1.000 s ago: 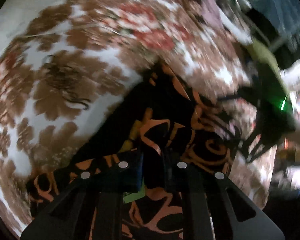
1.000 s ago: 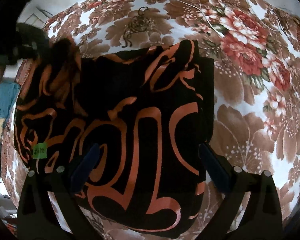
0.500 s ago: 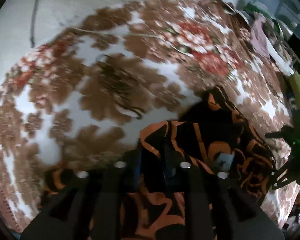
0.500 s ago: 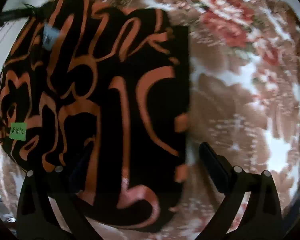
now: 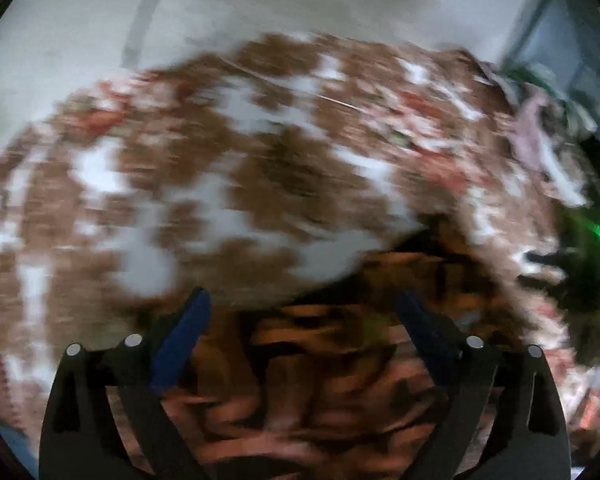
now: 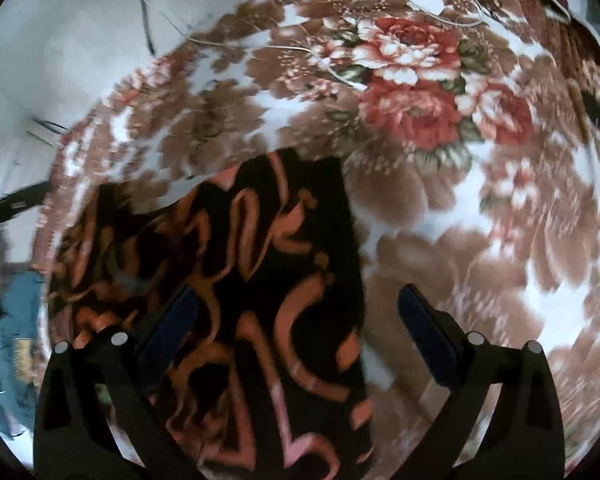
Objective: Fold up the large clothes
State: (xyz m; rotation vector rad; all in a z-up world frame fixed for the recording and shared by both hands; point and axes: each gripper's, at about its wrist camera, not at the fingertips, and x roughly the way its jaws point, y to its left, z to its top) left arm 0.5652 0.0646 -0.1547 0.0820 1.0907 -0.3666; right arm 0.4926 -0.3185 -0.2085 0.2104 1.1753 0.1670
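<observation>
A black garment with orange swirls [image 6: 260, 280] lies folded on the flowered brown and white blanket [image 6: 420, 80]. My right gripper [image 6: 298, 295] hangs open above the garment's right edge, nothing between its blue pads. The left wrist view is blurred by motion. In it my left gripper [image 5: 302, 300] has its jaws opening wide over the near end of the garment [image 5: 320, 380]; the cloth lies below them and the pads do not press it.
The blanket [image 5: 220, 180] runs back to a pale wall [image 6: 60, 40] with a dark cable [image 6: 144, 20]. Loose clothes [image 5: 540, 140] are heaped at the far right. A teal cloth [image 6: 16, 320] lies off the blanket's left edge.
My left gripper let go of the garment's fold and spread wide while swinging across. The right gripper stayed open and shifted towards the garment's right edge.
</observation>
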